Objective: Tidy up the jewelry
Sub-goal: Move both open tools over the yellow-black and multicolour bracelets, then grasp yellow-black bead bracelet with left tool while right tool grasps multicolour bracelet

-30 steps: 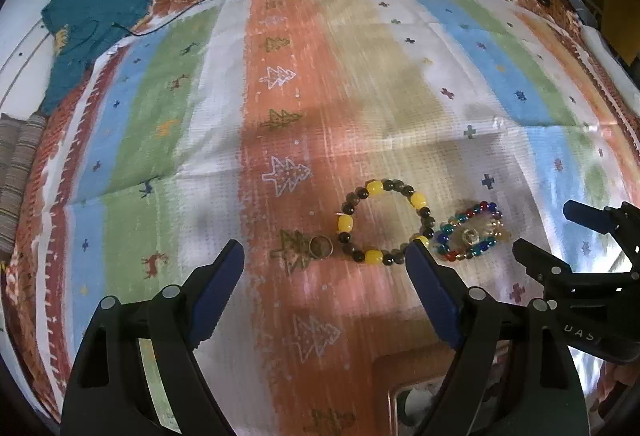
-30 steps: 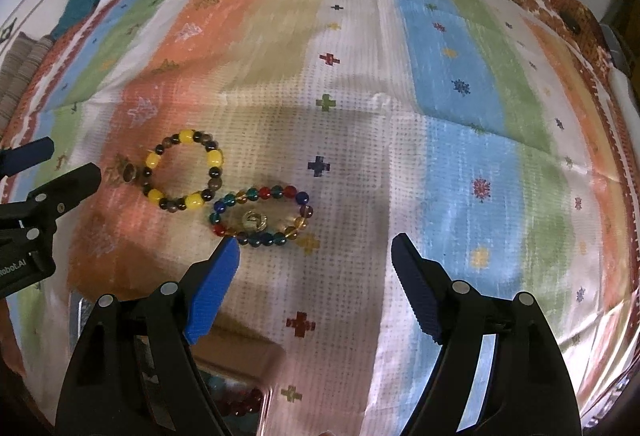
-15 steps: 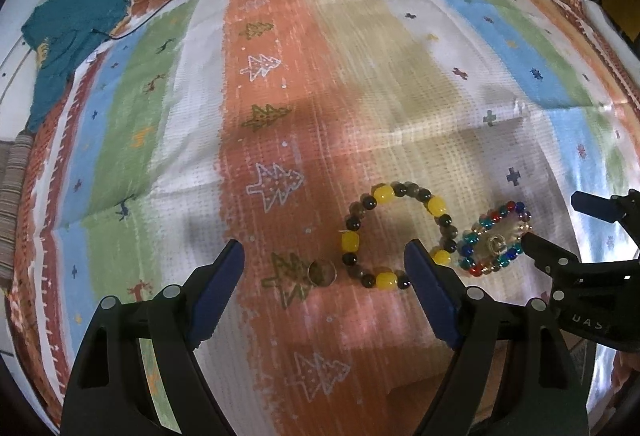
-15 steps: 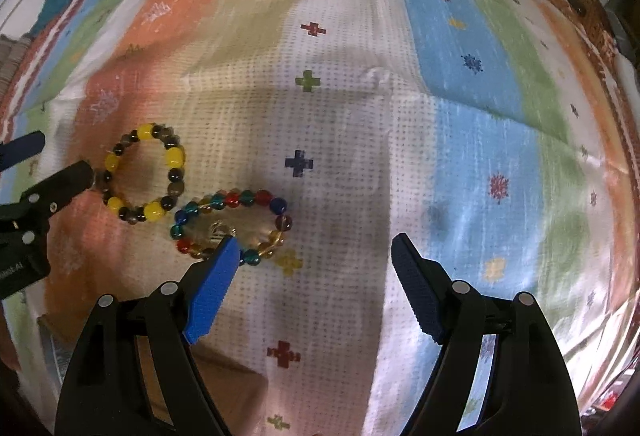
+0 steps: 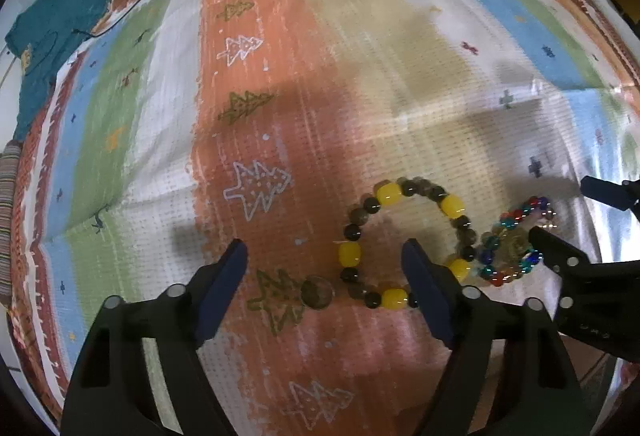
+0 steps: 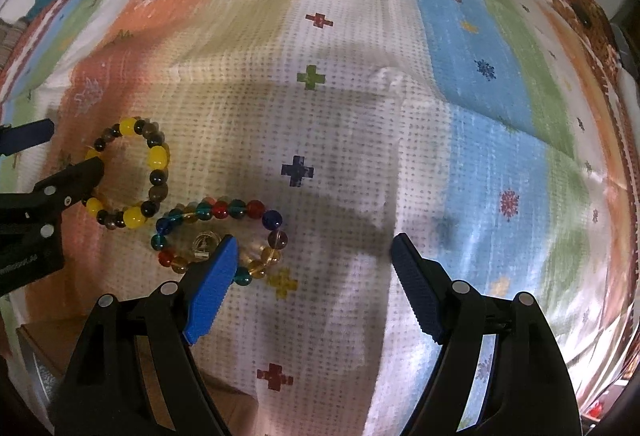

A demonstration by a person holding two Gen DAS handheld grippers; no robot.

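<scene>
A striped woven cloth (orange, green, blue and white bands with little trees and crosses) covers the surface, a teal garment at its far left corner. On it lie a yellow-and-dark bead bracelet, a multicoloured bracelet touching it, and a small ring. The left gripper, jaws just narrowing, and the right gripper both gape, holding nothing.

Both grippers sank nearer the bracelets; left gripper fingers narrowed slightly, apparently.
</scene>
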